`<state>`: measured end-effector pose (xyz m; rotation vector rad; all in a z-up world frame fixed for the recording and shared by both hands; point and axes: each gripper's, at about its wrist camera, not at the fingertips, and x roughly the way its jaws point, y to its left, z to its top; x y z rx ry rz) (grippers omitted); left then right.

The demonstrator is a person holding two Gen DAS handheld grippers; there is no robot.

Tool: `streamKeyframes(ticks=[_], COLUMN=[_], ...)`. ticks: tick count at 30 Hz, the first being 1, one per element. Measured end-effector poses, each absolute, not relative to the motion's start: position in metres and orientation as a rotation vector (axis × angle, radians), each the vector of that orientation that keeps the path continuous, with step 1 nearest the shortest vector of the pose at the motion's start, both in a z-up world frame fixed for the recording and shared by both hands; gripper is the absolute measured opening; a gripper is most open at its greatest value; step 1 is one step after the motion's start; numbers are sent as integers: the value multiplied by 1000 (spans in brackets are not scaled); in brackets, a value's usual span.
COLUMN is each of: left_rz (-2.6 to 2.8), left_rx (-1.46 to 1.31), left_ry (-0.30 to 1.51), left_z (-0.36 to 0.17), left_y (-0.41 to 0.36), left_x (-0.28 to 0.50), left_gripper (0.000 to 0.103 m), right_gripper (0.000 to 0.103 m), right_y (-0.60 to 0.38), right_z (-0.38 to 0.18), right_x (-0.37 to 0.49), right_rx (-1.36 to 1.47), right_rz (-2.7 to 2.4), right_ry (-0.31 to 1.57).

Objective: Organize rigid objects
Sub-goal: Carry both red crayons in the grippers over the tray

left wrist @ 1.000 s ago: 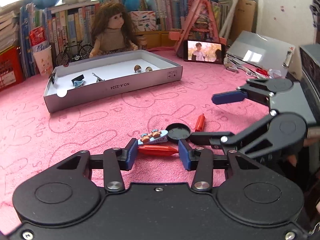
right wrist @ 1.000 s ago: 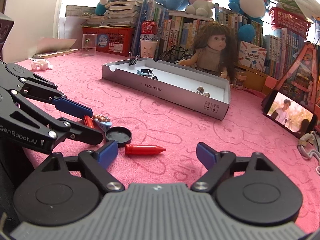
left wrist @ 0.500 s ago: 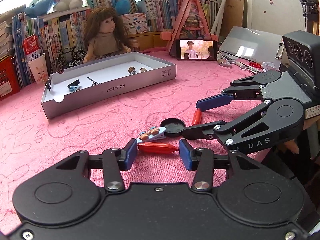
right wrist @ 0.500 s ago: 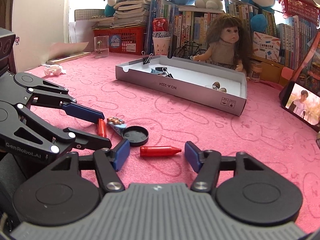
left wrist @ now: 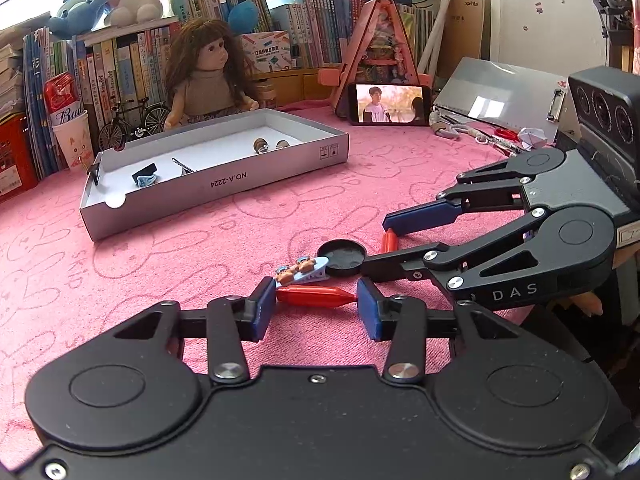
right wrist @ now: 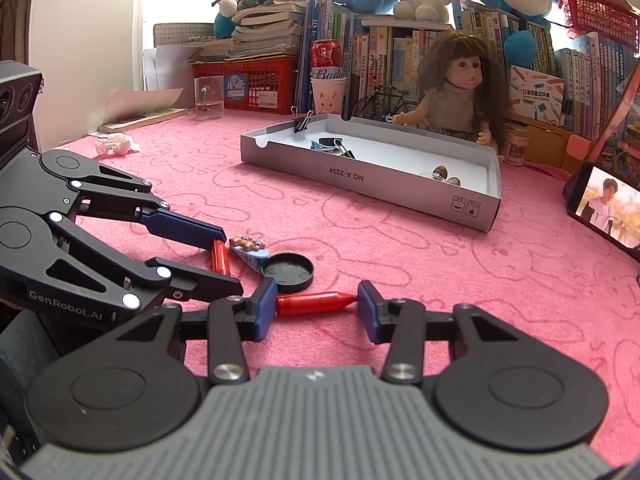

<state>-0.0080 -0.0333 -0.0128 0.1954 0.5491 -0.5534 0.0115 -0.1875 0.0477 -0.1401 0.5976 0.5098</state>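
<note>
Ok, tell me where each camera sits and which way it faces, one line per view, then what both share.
Left wrist: sits on the left gripper, facing forward and down over the pink cloth; its pads pinch a red crayon end to end; the right gripper enters from the right.
Right wrist: sits on the right gripper, facing likewise; its jaws, just closing, pinch a second red crayon; the left gripper enters from the left.
Shared: both crayons, black lid, grey box, doll.
</note>
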Motion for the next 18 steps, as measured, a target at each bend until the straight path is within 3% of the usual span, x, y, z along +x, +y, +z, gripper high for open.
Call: streamKeyframes(ticks=[18], left_rz=[-476], left_rx=[116], left_ry=[548], left_z=[2], left_y=[-20], left_x=[13], left_gripper=[42], right_gripper=[48], right_y=[-196], right_z=[53], right_x=[21], right_rx=[-93], right_rz=[388], right_ry=[576])
